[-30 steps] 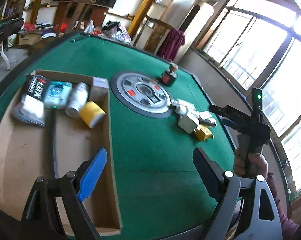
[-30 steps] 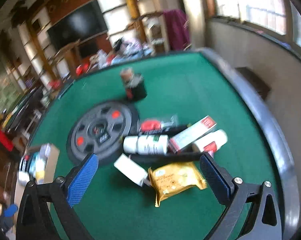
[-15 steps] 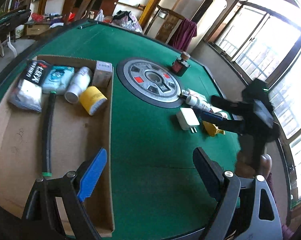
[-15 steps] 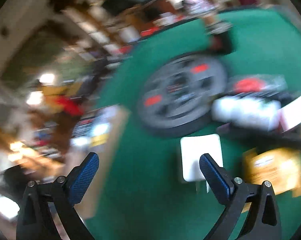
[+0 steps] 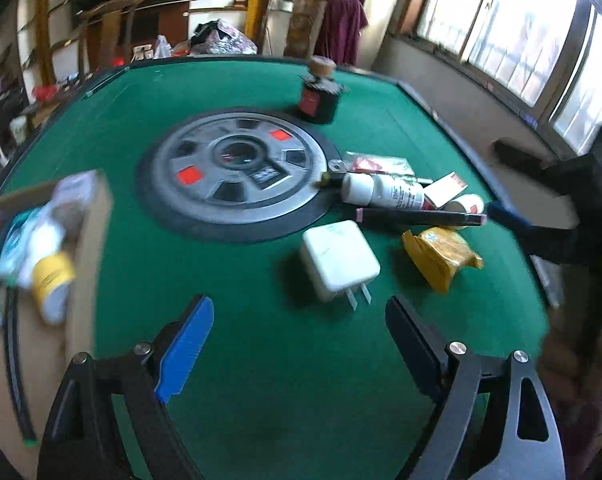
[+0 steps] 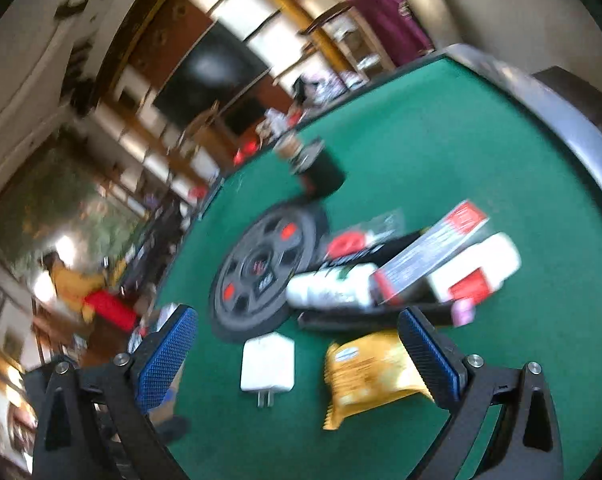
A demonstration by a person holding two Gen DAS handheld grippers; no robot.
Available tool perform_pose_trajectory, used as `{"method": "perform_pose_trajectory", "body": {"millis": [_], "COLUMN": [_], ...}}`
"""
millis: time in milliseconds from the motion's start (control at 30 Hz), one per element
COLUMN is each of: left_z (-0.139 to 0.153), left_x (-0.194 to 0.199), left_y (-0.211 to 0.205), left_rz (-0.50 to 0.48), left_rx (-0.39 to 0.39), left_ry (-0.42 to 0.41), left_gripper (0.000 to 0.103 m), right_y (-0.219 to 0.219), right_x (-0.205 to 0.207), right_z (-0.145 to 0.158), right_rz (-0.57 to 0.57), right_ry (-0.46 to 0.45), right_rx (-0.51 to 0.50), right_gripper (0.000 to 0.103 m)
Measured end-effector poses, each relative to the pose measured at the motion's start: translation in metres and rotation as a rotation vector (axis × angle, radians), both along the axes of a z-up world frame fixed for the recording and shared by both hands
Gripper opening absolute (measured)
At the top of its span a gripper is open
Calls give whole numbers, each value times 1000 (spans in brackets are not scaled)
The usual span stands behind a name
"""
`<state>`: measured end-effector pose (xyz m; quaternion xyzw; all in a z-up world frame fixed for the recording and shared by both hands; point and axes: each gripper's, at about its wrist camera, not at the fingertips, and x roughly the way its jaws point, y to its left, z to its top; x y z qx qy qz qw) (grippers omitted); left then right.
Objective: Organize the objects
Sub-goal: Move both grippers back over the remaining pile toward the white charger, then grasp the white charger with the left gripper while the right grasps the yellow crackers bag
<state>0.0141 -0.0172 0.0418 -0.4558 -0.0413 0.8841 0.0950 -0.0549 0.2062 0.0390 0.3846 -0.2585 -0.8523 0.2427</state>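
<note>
Left wrist view, near to far. The left hand-held gripper (image 5: 299, 320) fills the lower frame, its fingers set wide apart with nothing between them, above the green felt surface (image 5: 261, 380). Just beyond, at centre, lies a white plug adapter (image 5: 339, 258), prongs toward the camera. To its right sits a yellow snack packet (image 5: 441, 254); its print is too blurred to read. Behind these lies a black pen-like stick (image 5: 417, 216), then a white bottle (image 5: 385, 192) on its side with small illegible label text, a red-and-white carton (image 5: 447, 188) and a clear red-printed sachet (image 5: 375, 164). At centre is a grey disc (image 5: 241, 172) with red square markings. At upper centre stands a dark jar (image 5: 319, 94) with a red label. At left, a cardboard tray (image 5: 89, 248) holds a yellow-labelled cylinder (image 5: 53, 280) and blurred packages. At the right edge is the right hand-held gripper (image 5: 517, 208), blurred.

Right wrist view. The right hand-held gripper (image 6: 297, 344) also stands open and empty; the plug adapter (image 6: 267, 366) lies between its fingers and the snack packet (image 6: 365, 376) beside the right finger. No writing is legible here.
</note>
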Motion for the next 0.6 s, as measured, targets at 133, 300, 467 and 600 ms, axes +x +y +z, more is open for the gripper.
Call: {"method": "perform_pose_trajectory", "body": {"millis": [133,300,467,600], "left_z": [-18,-25,-33,-29], "left_x": [-28,-45,-48,-44], "left_y": [27,40,50,38], "left_rz": [-22,-28,-74,-74], "left_rx": [-109,-140,-147,-68], "left_ry": [3,19,25,4], "left_gripper": [87,87,58,58], "right_y": [23,31,30,29], "right_x": [-1,-4,-3,-3], "right_z": [3,0,1,-2], "right_rz": [-65,-81,-72,-76], "right_ry": [-3,-31,-31,-39], "right_rx": [-33,-75,-80,-66], "right_gripper": [103,103,103,103]}}
